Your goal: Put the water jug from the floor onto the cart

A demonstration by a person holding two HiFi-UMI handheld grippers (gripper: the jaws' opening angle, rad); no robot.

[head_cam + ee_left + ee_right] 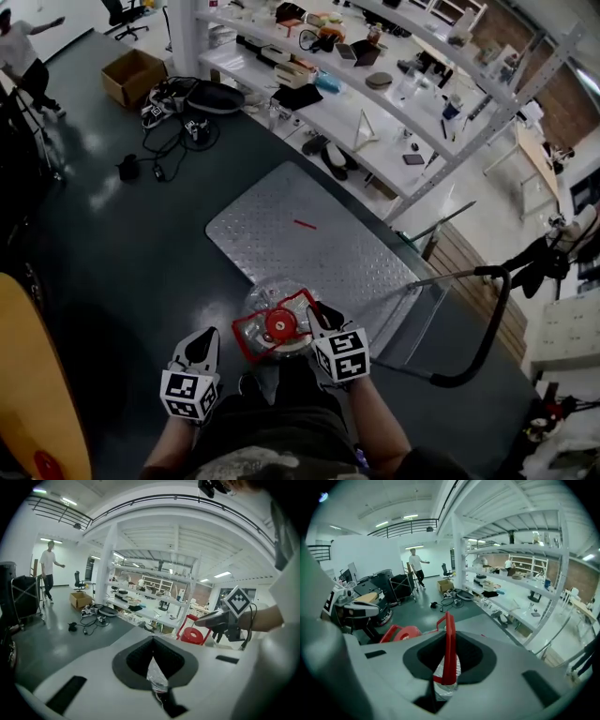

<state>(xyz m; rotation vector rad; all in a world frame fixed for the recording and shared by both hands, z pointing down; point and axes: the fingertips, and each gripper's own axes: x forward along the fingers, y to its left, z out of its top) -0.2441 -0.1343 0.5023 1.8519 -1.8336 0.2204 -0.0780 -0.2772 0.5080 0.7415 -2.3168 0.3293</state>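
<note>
Here the water jug (272,323) hangs off the floor at the near edge of the cart (281,225) and its checker-plate deck. It is carried by its red handle (450,644), which the right gripper (449,667) pinches between its pads. The left gripper (154,667), just beside the jug, is pressed together on a crumpled scrap of clear plastic film (157,679) and not on the handle. The step is probably best done by carrying the jug forward over the deck without letting it swing, lowering it until the base sits flat well in from the edge, and only then letting go.
</note>
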